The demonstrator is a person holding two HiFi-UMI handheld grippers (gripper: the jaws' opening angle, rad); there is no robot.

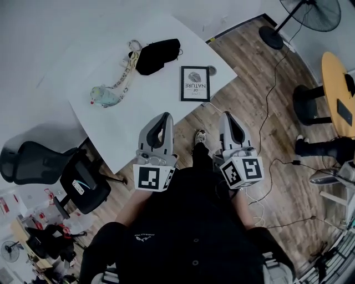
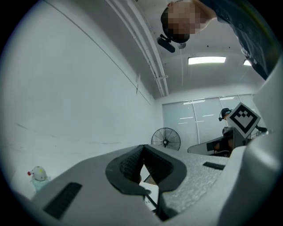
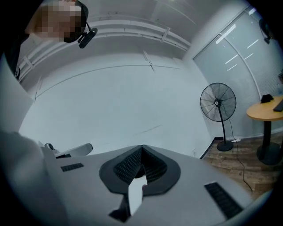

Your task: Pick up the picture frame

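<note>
The black picture frame (image 1: 195,84) with a white print lies flat near the white table's (image 1: 105,133) right front corner. My left gripper (image 1: 165,117) hovers over the table's front edge, a short way before the frame, its jaws shut and empty. My right gripper (image 1: 227,116) hangs over the wooden floor just off the table corner, also shut and empty. In the left gripper view the closed jaws (image 2: 142,149) leave a slit through which a strip of the frame (image 2: 149,190) shows. The right gripper view shows its jaws (image 3: 141,151) closed, with white table behind.
A black pouch (image 1: 158,55) and a pale stuffed toy (image 1: 104,96) with a patterned strap lie farther back on the table. A black office chair (image 1: 33,163) stands at the left. A fan (image 1: 310,14), a round wooden table (image 1: 337,91) and floor cables (image 1: 269,111) are at the right.
</note>
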